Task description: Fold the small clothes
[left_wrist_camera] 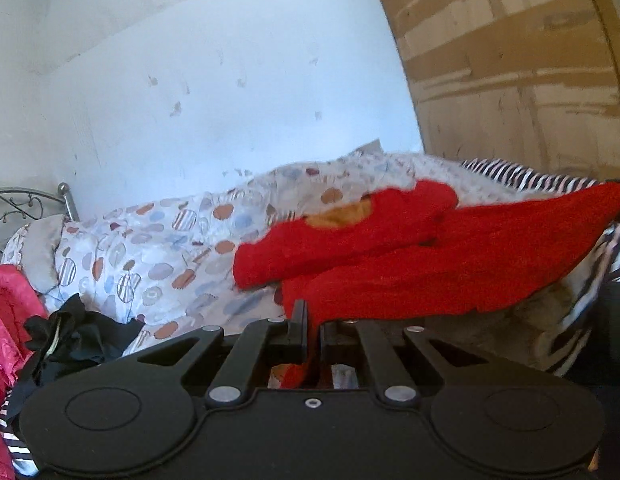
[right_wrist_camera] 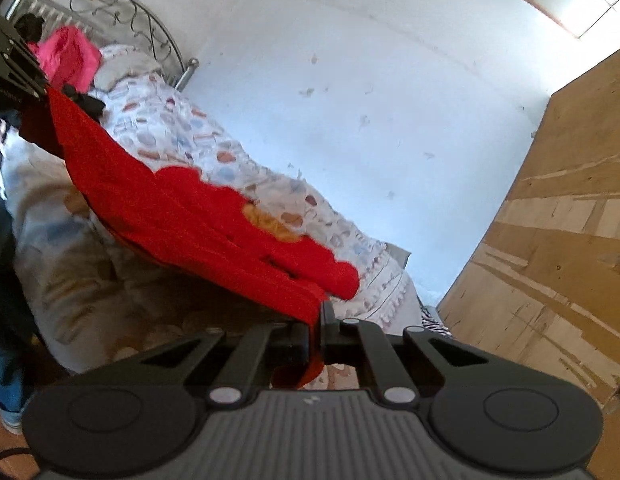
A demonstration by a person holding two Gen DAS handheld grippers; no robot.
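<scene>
A small red garment (left_wrist_camera: 410, 252) with an orange patch hangs stretched above the bed between both grippers. My left gripper (left_wrist_camera: 313, 320) is shut on one of its edges, with red cloth pinched between the fingers. In the right wrist view the same red garment (right_wrist_camera: 181, 208) runs from my right gripper (right_wrist_camera: 322, 316), shut on its near corner, up to the left gripper (right_wrist_camera: 39, 88) at the upper left. Its two short legs droop toward the bedding.
The bed carries a white duvet (left_wrist_camera: 157, 256) with coloured ovals and a metal headboard (right_wrist_camera: 121, 12). A pink garment (left_wrist_camera: 9, 308), a black one (left_wrist_camera: 81, 336) and striped cloth (left_wrist_camera: 522, 178) lie on it. A wooden wardrobe (right_wrist_camera: 558, 232) stands on the right, a white wall (left_wrist_camera: 213, 92) behind.
</scene>
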